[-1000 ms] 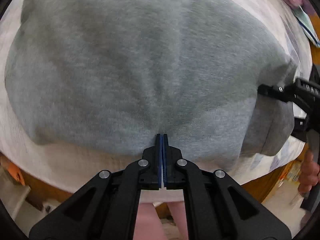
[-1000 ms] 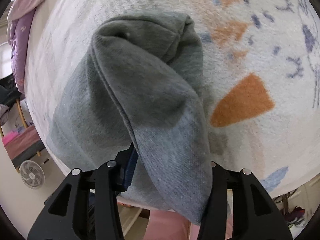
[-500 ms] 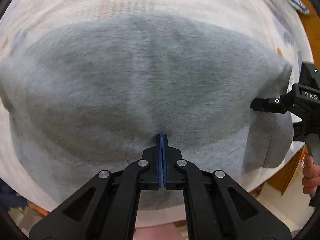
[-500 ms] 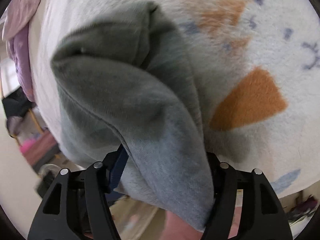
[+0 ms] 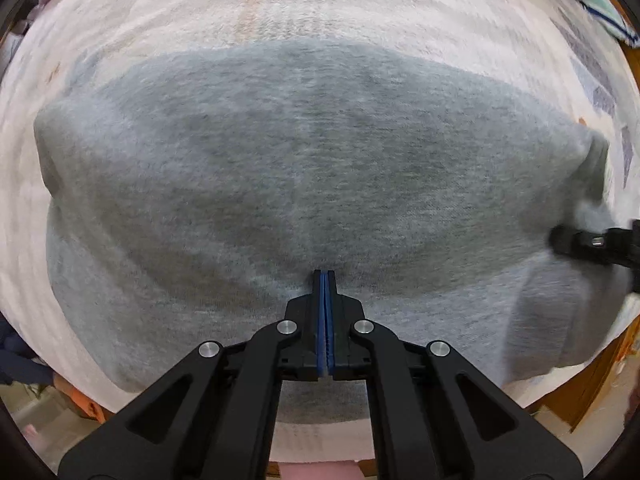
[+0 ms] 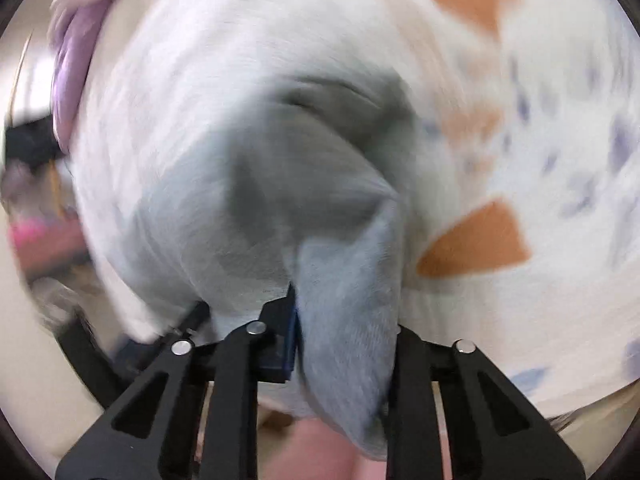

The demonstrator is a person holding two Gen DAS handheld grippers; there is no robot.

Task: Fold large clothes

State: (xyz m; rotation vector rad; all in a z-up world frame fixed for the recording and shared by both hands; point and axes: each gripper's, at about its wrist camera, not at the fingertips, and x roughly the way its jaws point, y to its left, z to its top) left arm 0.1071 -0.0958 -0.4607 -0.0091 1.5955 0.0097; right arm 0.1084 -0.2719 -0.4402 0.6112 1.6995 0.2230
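Across centre of left view: grey garment [image 5: 304, 184] spread flat on patterned bed cover [image 5: 280, 12]. Left hand-held gripper [image 5: 324, 276] pressed together, tips on garment. Right hand-held gripper [image 6: 344, 320] closing, garment fold between jaws, view blurred.

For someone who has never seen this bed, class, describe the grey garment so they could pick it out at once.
Start at the pale bedcover printed with orange and blue shapes, which fills both views. The grey garment lies spread across its middle, a wide plain fleece piece with one corner lifted at the right gripper. Unlike the lilac cloth bunched at the bed's edge, it is grey and unpatterned.
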